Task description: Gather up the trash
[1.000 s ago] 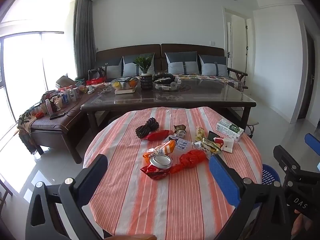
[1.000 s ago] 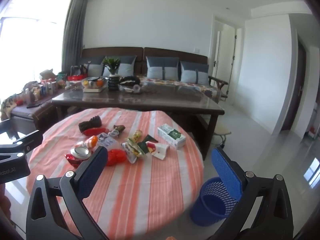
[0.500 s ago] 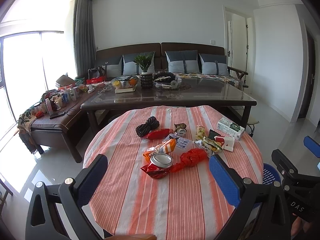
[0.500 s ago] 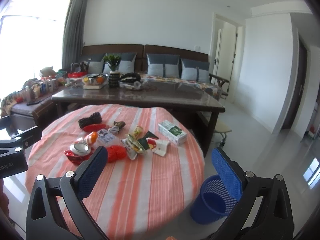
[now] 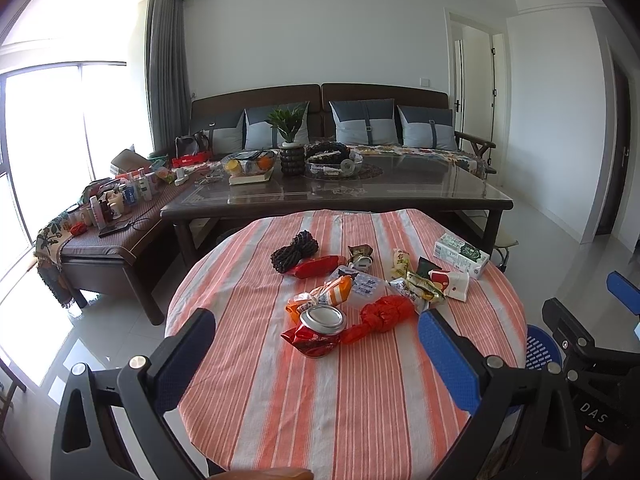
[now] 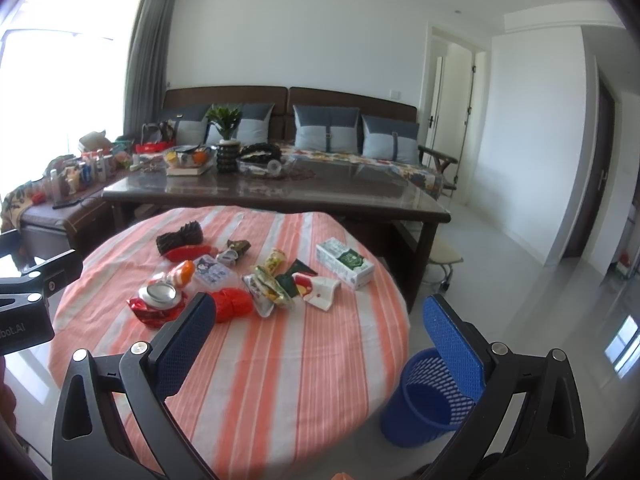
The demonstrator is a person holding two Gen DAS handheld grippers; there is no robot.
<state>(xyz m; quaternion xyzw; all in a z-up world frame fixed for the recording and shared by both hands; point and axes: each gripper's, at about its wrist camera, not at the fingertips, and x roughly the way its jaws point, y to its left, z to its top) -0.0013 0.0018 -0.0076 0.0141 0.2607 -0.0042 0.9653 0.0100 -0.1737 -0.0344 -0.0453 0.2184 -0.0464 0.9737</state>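
Observation:
Trash lies in a pile on a round table with an orange-striped cloth [image 5: 360, 400]: a crushed can [image 5: 322, 318] on a red wrapper, a red plastic bag [image 5: 380, 316], snack wrappers [image 5: 420, 288], a milk carton [image 5: 460, 254] and a dark rope bundle [image 5: 294, 254]. The pile also shows in the right wrist view, with the can [image 6: 160, 294] and carton [image 6: 344, 264]. My left gripper [image 5: 316, 356] is open and empty, just short of the can. My right gripper [image 6: 320, 336] is open and empty over the table's right edge. A blue mesh bin [image 6: 428, 396] stands on the floor at the right.
A long dark coffee table [image 5: 360, 192] with bowls and a plant stands behind the round table. A sofa [image 5: 320, 120] lines the back wall. A side bench [image 5: 112, 224] with bottles is at the left. The tiled floor [image 6: 520, 280] lies at the right.
Both grippers have drifted slightly towards the table and stay open. The trash has not moved.

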